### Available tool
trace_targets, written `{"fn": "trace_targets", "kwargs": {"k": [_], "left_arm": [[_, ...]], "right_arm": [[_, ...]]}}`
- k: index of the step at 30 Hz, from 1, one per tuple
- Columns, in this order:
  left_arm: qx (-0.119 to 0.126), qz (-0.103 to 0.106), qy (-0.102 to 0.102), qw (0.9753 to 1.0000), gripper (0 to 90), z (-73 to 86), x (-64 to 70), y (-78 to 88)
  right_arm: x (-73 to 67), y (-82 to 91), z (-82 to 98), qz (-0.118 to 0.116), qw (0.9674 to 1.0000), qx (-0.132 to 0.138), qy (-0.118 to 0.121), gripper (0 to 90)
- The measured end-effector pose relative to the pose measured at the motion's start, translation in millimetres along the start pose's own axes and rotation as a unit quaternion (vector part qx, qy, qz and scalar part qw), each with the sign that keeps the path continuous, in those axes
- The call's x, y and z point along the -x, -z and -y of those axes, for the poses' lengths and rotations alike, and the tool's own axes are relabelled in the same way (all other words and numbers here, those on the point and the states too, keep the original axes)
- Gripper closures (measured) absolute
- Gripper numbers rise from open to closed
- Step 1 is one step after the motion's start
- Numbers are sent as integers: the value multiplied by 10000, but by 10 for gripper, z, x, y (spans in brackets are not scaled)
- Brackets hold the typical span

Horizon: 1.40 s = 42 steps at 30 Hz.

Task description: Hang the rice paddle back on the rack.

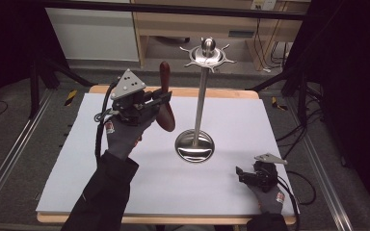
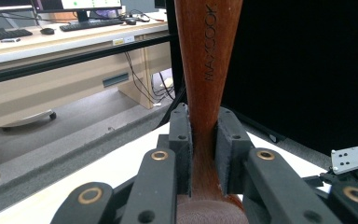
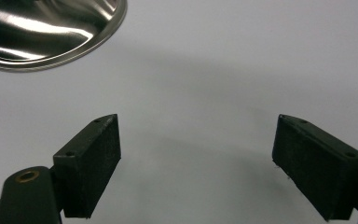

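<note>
My left gripper (image 1: 163, 98) is raised above the white table top, shut on the handle of a dark wooden utensil (image 1: 166, 98) that stands nearly upright, rounded end down. In the left gripper view the pads (image 2: 182, 140) press both sides of the wooden utensil (image 2: 207, 70), which bears the word MAXCOOK. A steel utensil stand (image 1: 200, 96) with a round base (image 1: 194, 146) and a hooked top ring (image 1: 207, 55) stands just right of it. My right gripper (image 1: 241, 174) rests low at the table's front right, open, nothing between its pads (image 3: 91, 163). The stand's base (image 3: 46, 28) shines at the upper left there.
The white table top (image 1: 101, 159) lies under everything, wooden edges showing. Black stand legs (image 1: 43, 67) and rails flank the table. A wooden desk with cables sits behind (image 1: 197, 24). The other gripper's grey plate (image 2: 354, 157) shows low right in the left gripper view.
</note>
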<state>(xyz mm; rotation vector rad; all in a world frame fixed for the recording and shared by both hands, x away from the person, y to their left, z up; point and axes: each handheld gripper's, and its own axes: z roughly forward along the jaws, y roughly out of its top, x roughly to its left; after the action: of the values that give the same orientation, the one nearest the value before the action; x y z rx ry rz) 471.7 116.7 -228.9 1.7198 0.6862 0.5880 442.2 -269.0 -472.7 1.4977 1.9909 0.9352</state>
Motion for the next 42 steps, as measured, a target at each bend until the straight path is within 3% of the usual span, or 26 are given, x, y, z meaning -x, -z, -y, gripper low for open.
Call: {"fn": "trace_targets", "kwargs": {"k": [10,42], "left_arm": [[26,28,0,10000,778,-48,17,-66],[-240,115,-56,9996,778,-118,79,-308]], "right_arm": [[-4,3,-1,-2,10000,-3,-64,154],[16,13,1,-69,9999,36,-118,153]]}}
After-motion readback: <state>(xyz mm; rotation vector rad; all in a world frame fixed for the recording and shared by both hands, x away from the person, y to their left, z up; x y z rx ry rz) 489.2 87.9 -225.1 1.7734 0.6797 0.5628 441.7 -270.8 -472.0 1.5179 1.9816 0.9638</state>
